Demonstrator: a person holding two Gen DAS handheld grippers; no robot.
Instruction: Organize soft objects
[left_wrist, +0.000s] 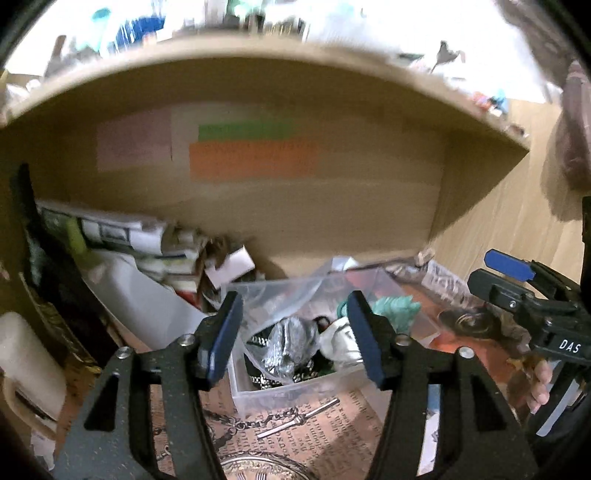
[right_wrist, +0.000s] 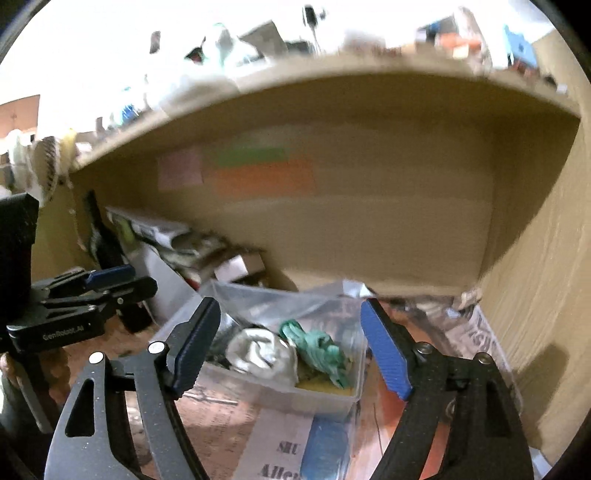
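The clear plastic box holds a mint-green cloth, a white cloth and something silver and crinkled. Both grippers have blue pads on speckled black arms. Orange, green and pale pink notes mark the tan back wall. The table covering is reddish-brown with printed text.

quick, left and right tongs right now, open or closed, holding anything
Left tongs: open, holding nothing, above the clear plastic bin.
Right tongs: open, holding nothing, facing the same bin.
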